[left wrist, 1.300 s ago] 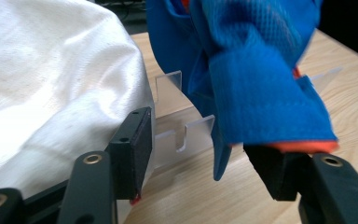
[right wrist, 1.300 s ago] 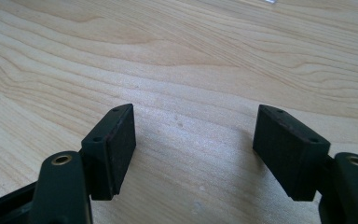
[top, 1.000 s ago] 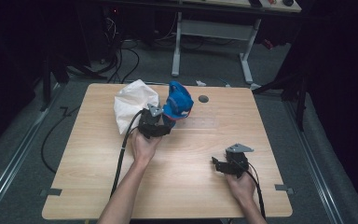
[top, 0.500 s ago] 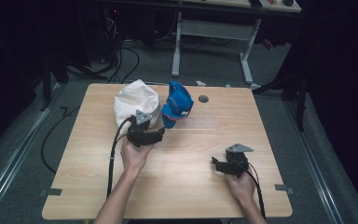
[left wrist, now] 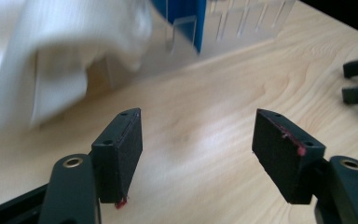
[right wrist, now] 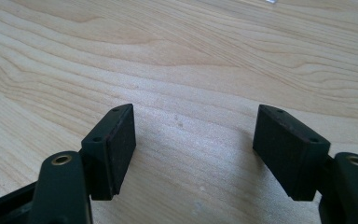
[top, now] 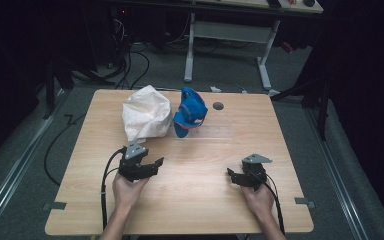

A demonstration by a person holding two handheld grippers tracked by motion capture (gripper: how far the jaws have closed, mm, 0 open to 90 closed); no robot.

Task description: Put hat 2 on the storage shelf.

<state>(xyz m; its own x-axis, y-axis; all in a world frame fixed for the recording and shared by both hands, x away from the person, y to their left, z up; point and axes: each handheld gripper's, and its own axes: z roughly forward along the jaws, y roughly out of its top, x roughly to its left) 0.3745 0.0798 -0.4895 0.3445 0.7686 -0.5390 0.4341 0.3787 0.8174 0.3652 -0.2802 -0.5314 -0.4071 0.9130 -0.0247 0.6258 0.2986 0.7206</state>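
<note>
left tool (top: 150, 165) pulled back from white bag (top: 145, 117), bag beyond it, both tools wide open, empty

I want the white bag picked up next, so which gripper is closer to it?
Left. The left gripper sits just in front of the bag, jaws open. The right gripper is farther off, toward the table's right side.

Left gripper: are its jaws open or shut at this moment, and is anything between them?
Open. In its own view the left gripper has both black jaws standing wide apart with only bare table between them; the white bag lies beyond, untouched.
</note>
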